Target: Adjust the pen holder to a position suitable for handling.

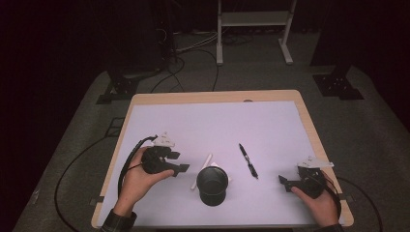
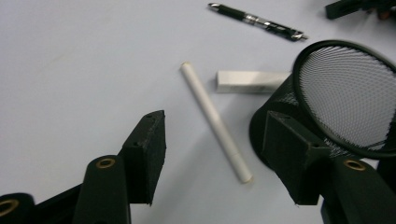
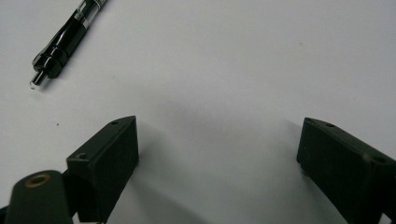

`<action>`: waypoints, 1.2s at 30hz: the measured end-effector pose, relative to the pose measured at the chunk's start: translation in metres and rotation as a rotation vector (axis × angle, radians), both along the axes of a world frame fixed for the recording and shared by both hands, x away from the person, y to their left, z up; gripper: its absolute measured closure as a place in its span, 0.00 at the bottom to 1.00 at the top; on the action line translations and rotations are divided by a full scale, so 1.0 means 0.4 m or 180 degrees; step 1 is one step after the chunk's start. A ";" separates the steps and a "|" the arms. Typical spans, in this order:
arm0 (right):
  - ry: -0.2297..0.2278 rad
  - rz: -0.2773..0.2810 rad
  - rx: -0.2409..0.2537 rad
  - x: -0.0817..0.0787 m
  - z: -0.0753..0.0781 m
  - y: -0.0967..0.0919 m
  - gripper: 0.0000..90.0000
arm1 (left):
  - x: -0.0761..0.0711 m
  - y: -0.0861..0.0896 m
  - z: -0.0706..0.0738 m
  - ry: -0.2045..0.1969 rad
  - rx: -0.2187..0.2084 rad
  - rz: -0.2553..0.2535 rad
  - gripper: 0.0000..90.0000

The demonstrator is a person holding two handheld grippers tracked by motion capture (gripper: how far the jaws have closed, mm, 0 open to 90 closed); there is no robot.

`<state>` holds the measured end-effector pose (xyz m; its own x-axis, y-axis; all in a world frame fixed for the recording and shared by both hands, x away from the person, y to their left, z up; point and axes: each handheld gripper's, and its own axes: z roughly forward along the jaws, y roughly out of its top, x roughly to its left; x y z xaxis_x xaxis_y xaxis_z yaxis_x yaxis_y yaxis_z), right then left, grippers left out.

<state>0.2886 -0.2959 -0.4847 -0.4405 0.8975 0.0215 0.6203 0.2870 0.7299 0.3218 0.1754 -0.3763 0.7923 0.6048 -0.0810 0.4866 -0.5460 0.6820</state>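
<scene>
Left gripper view: mesh cup point(image 2: 345, 98) hides the eraser's point(image 2: 252, 81) end (both grippers gape, empty).

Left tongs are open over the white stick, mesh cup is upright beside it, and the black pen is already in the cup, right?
Not quite. The pen lies on the table, apart from the cup, as the high view shows. The rest holds: left tongs open over the stick.

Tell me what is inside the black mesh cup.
The black mesh cup looks empty: in the left gripper view its inner wall is bare mesh. Its floor is too dark to make out. The white stick and the white block lie outside it.
</scene>
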 end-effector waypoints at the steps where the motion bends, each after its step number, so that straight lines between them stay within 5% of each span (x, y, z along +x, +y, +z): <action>1: -0.0001 0.0001 0.0000 0.000 0.000 0.000 0.13 | 0.001 0.007 -0.005 -0.0013 0.0010 0.0026 0.39; 14: -0.0008 0.0004 -0.0003 0.000 0.000 0.000 0.13 | -0.005 0.074 -0.050 -0.0050 0.0103 0.0350 0.20; 24: -0.0010 0.0005 -0.0002 0.000 0.000 -0.001 0.13 | -0.017 0.113 -0.086 -0.0063 0.0098 0.0432 0.11; 36: -0.0012 0.0004 -0.0006 0.000 0.000 0.000 0.13 | -0.034 0.170 -0.133 -0.0094 0.0166 0.0625 0.10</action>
<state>0.2887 -0.2958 -0.4847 -0.4416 0.8970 0.0180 0.6172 0.2892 0.7317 0.3080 0.2432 -0.4295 0.6603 0.7506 -0.0241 0.5675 -0.4777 0.6707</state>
